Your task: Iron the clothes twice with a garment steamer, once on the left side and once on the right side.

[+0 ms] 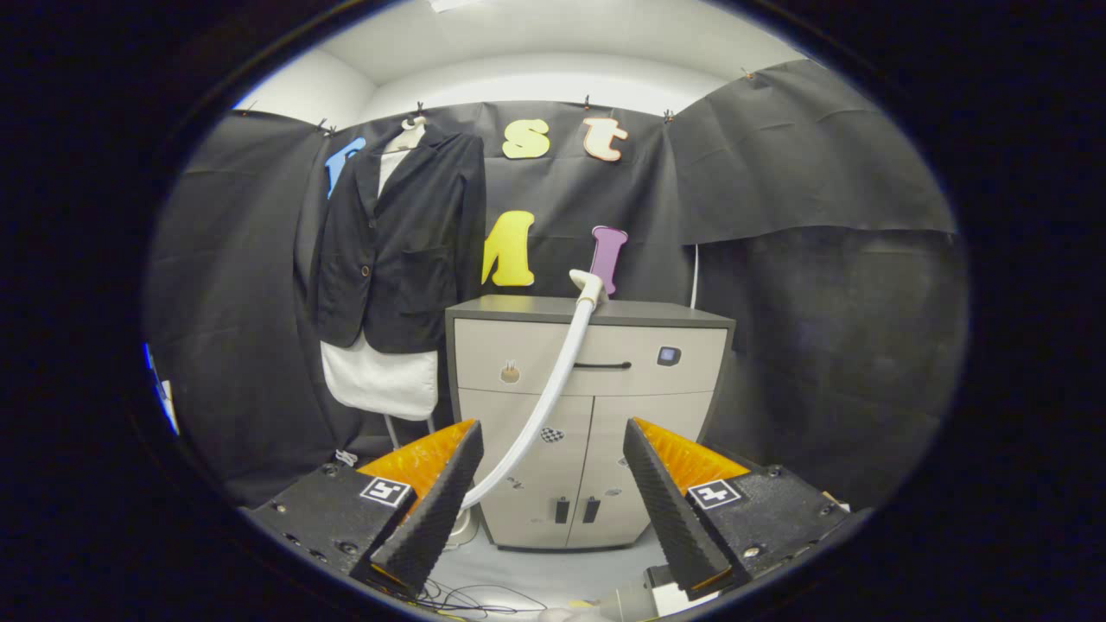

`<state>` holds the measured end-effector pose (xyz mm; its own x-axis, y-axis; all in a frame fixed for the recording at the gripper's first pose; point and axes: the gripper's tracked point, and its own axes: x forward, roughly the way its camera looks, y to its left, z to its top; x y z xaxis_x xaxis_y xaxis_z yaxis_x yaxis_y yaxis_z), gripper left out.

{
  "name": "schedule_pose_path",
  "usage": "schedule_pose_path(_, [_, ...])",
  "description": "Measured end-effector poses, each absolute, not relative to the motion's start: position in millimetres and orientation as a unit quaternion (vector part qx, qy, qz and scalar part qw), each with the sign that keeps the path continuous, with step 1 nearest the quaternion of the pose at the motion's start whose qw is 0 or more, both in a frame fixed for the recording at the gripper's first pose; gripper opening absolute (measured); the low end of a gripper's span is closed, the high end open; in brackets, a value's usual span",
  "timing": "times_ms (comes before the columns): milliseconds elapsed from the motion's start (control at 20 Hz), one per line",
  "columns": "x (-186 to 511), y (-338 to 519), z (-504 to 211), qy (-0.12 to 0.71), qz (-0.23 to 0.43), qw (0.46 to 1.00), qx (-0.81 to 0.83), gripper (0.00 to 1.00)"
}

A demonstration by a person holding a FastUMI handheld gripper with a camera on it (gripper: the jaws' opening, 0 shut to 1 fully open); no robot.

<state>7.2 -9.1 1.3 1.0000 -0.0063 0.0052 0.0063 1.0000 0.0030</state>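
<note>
A black jacket (400, 246) hangs on a white hanger over a white board (380, 380) against the booth wall, beyond and left of my fingers. The garment steamer's white hose (549, 389) rises from the floor behind my left finger to the steamer head (589, 287), which rests on top of a grey cabinet (644, 345). My gripper (551, 436) is open, nothing between its fingers, well short of the cabinet. The steamer's base is mostly hidden behind my left finger.
The cabinet stands straight ahead, with a drawer handle (602, 365) and two lower doors. Thin cables (471, 598) lie on the pale floor just below my fingers. A white and grey object (657, 598) sits under my right finger.
</note>
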Motion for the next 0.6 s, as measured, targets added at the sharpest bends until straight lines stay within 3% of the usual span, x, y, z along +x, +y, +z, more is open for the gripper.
schedule_pose_path(300, [21.0,-19.2,19.7,-0.006,-0.009,1.000,0.003,1.00])
schedule_pose_path(600, [65.3,-60.8,87.2,-0.025,-0.014,0.999,0.024,1.00])
